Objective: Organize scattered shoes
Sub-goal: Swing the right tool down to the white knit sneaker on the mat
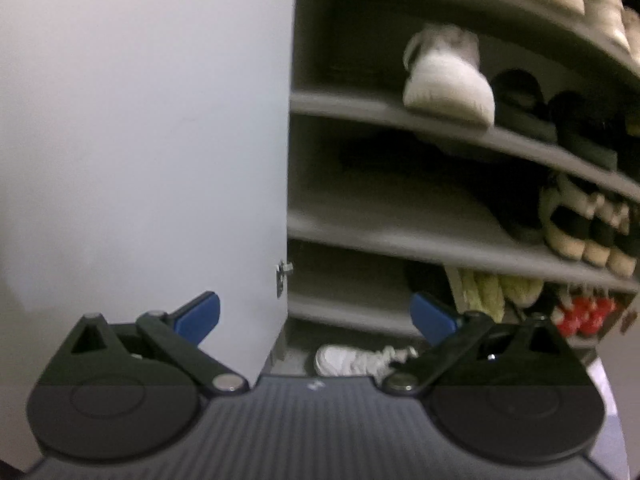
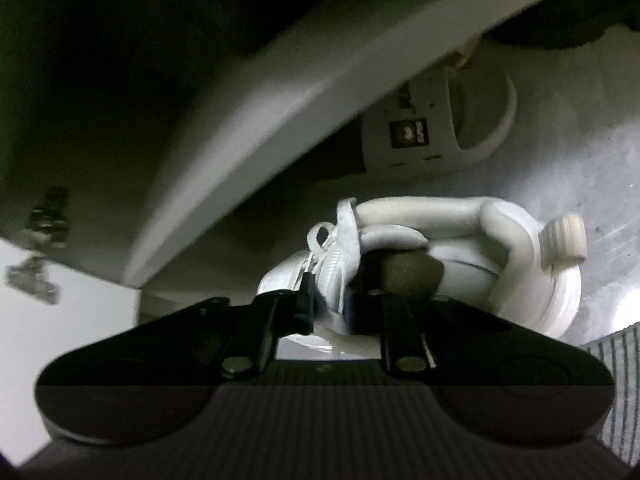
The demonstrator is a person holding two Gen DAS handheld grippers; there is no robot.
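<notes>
A: Where's the white sneaker [image 2: 460, 276] rn?

B: On the floor [image 2: 592, 184], just under the bottom edge of the shoe cabinet [image 2: 248, 132]. Right hand-held gripper [image 2: 330, 308] is clenched on its laces/tongue area, white material pinched between the pads. Heel w/ the pull tab points right in the right wrist view.

A: And the left one?

B: Left hand-held gripper [image 1: 316, 314] is released, blue pads wide apart, nothing between them. It hangs in front of the cabinet by the open door [image 1: 140, 140]. From there you also see a white sneaker [image 1: 360, 360] low on the floor, prob. the same one, can't be sure.

A: So which step?

B: Pickup, I'd say. Grip's made, lift not yet done. Shelves [image 1: 400, 236] already hold stuff: a white shoe [image 1: 448, 84] w/ black slippers [image 1: 520, 100] beside it, sandals [image 1: 580, 232] one level down, yellowish pairs lower.

A: Next move needs what?

B: Lift clear of the cabinet's bottom edge first, it overhangs the shoe closely. Laces are a soft hold, so shoe may swing or tilt; go slow. Then pick a shelf w/ room. The left parts of the shelves look free.
</notes>
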